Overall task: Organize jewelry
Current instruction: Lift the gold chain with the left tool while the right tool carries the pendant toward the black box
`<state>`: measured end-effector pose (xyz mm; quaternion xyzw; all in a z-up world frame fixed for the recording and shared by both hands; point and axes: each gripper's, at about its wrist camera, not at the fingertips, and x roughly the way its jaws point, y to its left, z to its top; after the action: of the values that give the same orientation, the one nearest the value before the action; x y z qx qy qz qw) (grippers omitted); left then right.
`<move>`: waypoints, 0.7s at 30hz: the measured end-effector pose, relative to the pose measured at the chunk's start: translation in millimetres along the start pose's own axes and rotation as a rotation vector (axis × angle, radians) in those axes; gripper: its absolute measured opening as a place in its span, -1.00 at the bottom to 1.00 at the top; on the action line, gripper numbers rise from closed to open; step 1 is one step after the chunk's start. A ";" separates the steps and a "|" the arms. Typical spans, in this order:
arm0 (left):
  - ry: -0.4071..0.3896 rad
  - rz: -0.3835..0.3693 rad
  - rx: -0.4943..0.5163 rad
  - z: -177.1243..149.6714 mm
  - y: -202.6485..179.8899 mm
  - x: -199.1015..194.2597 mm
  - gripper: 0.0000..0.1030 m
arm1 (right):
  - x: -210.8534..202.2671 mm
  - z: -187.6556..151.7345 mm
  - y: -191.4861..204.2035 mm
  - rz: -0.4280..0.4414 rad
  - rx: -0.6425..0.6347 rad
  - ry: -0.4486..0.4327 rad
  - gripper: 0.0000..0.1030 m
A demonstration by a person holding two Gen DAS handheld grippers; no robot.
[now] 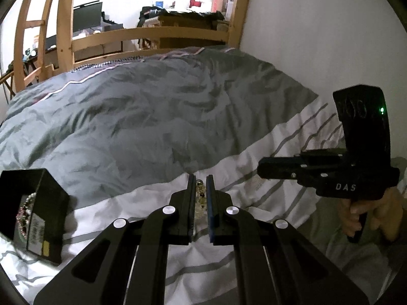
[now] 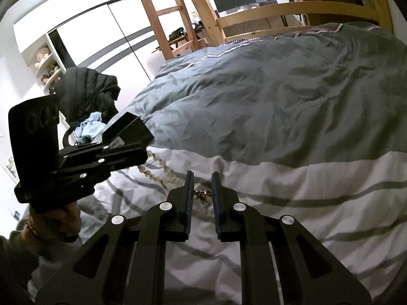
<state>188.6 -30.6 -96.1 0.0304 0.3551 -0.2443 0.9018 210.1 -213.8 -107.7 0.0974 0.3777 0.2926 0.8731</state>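
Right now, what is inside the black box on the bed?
In the left wrist view, the open black box holds beaded jewelry, pale and reddish beads near its left side. The near wall covers the rest of the inside, so any other pieces cannot be seen.

Dim, bluish foreground; blown-out white walls; heavy fisheye bending; dark corners

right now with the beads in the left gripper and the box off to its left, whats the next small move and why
Probably swing the left gripper left over the open black box before releasing. Its jaws look closed on the clear beaded strand, raised off the duvet, and the box already holds other beaded pieces. Whether the right gripper grips the gold chain is unclear.
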 end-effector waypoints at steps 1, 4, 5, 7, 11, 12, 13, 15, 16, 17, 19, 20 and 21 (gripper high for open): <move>-0.008 0.006 -0.001 1.0 0.0 -4.6 -0.87 | -3.4 1.5 3.3 -0.001 -0.001 -0.001 -0.72; -0.028 0.013 -0.014 5.1 2.5 -18.2 -0.87 | -11.0 8.1 13.4 -0.012 -0.018 -0.007 -0.72; -0.033 0.014 -0.018 6.4 3.6 -22.1 -0.87 | -13.2 10.3 17.3 -0.013 -0.023 -0.009 -0.72; -0.042 0.016 -0.028 8.3 6.9 -31.0 -0.87 | -18.4 16.5 26.5 -0.016 -0.037 -0.014 -0.72; -0.060 0.011 -0.061 12.4 18.3 -49.1 -0.87 | -25.2 32.6 46.5 -0.015 -0.066 -0.025 -0.72; -0.063 0.009 -0.068 13.3 20.2 -52.0 -0.87 | -26.0 35.8 51.3 -0.013 -0.072 -0.027 -0.72; -0.068 0.010 -0.078 14.5 24.0 -56.3 -0.87 | -26.4 39.3 55.6 -0.012 -0.076 -0.027 -0.72; -0.081 0.009 -0.098 17.2 32.0 -65.1 -0.87 | -24.9 47.2 66.1 -0.002 -0.085 -0.025 -0.72; -0.087 0.011 -0.102 18.3 34.7 -68.2 -0.87 | -23.8 49.6 69.1 0.004 -0.085 -0.024 -0.72; -0.095 0.015 -0.105 19.5 37.8 -72.2 -0.87 | -21.5 53.9 73.7 0.012 -0.085 -0.021 -0.72; -0.115 0.020 -0.114 22.3 45.8 -81.2 -0.87 | -18.4 58.8 81.7 0.015 -0.090 -0.016 -0.72; -0.122 0.020 -0.119 23.5 49.7 -84.7 -0.87 | -15.9 62.3 86.0 0.014 -0.097 -0.012 -0.72; -0.131 0.021 -0.123 24.7 53.9 -87.9 -0.87 | -13.5 65.0 89.4 0.012 -0.102 -0.009 -0.72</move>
<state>173.7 48.1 -26.5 -0.0374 0.3095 -0.2142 0.9257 210.2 -145.9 -19.4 0.0561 0.3577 0.3162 0.8769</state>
